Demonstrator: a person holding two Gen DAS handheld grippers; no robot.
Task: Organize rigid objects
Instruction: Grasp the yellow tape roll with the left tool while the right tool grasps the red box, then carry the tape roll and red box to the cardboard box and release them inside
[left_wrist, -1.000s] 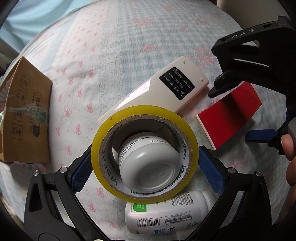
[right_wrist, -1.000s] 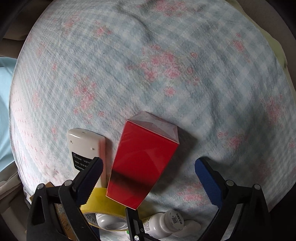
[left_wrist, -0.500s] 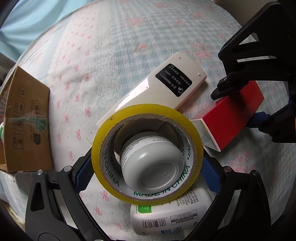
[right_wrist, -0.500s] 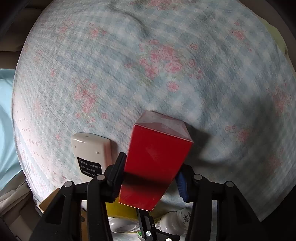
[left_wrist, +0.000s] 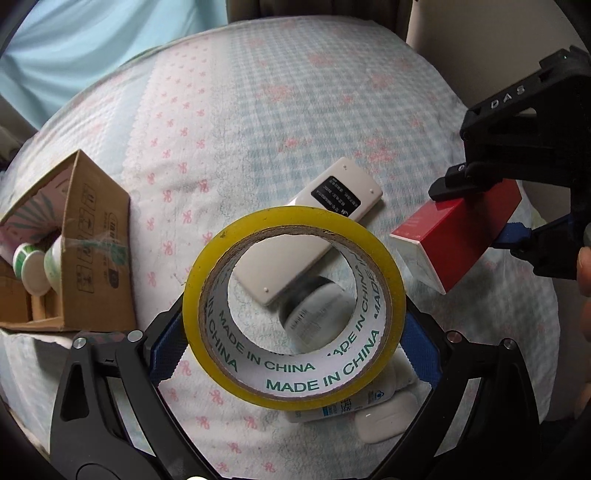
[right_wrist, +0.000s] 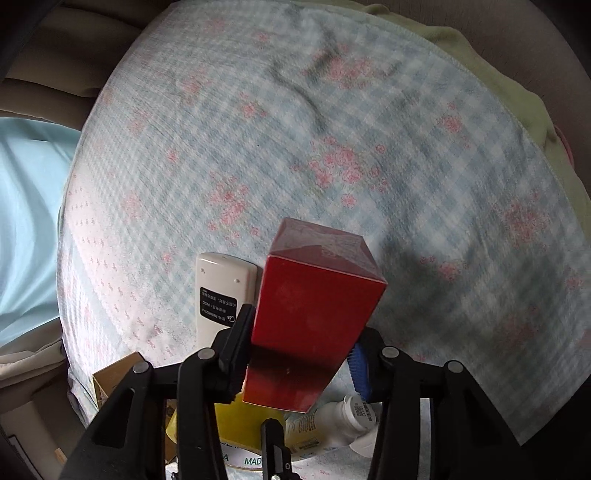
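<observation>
One yellow roll of packing tape (left_wrist: 293, 310), one white rectangular remote control (left_wrist: 314, 229), one glossy red cardboard box (right_wrist: 314, 317), two white plastic bottles (left_wrist: 314, 317), one open brown cardboard carton (left_wrist: 92, 251), one small white rounded case (left_wrist: 386, 421)

both wrist views look steeply down; sharing remote (left_wrist: 314, 229)

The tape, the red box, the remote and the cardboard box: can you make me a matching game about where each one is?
Things:
1. yellow tape roll
2. red box
3. white remote
4. cardboard box

Places:
A. lying flat on the flowered cloth
B. clamped in the right gripper
C. at the left edge of the cloth, with a small cup inside
D. between the blue pads of the left gripper

Pairs: 1-D, 2-B, 3-A, 4-C
</observation>
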